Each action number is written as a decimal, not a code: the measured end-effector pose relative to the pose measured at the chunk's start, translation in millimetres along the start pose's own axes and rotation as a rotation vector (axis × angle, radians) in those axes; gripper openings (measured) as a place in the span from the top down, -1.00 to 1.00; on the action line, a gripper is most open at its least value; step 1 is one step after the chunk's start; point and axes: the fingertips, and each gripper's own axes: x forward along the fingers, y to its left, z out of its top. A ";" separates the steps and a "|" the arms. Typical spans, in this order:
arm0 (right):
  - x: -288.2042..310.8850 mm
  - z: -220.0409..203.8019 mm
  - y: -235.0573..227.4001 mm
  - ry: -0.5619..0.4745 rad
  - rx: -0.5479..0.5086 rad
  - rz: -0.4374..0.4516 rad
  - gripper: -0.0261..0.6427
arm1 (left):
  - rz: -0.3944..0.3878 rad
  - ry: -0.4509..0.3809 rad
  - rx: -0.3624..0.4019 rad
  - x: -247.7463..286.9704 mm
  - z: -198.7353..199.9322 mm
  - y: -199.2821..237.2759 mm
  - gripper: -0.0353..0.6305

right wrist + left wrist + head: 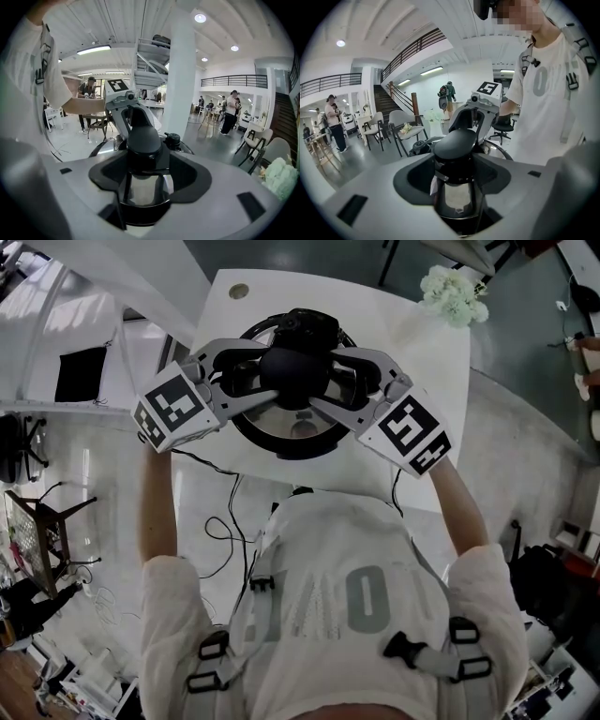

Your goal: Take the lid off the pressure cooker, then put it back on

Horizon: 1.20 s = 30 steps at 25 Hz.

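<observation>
The left tool is clenched on the neck of the black knob, its dark pads pressing in from both sides. The right tool grasps the same knob from the opposite side, so the two pairs of jaws meet round it at the centre of the head view.

The knob stands on the steel lid. The lid appears to sit on the pressure cooker, in the upper middle of that frame on the white worktop. Whether it is locked, loose or already a little raised cannot be told.

Risks from here, as judgements:
- The knob is rounded and smooth, so either pair of pads could slide up off it if the pull starts before the lid turns free.
- With two tools on one small part, uneven lifting would tilt the lid, jam its rim in the pot or drag the whole cooker across the worktop.
- The jaws crowd each other, so a twist may knock one loose.
- The small black valve stands just beyond the knob and could be struck.

The white flowers at upper right are well apart.
</observation>
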 end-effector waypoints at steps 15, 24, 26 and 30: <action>-8.4 -8.3 -24.5 0.012 0.002 -0.104 0.06 | 0.048 0.028 0.018 -14.3 -6.0 -10.0 0.36; -7.7 -7.1 -22.9 0.011 0.005 -0.088 0.07 | 0.071 0.035 0.007 -15.3 -5.9 -10.0 0.37; -7.8 -6.6 -23.9 0.007 0.011 -0.086 0.07 | 0.076 0.035 0.004 -15.6 -5.3 -9.2 0.37; -7.0 -5.0 -20.2 0.006 -0.010 -0.074 0.12 | 0.074 0.038 -0.003 -16.7 -7.2 -9.1 0.37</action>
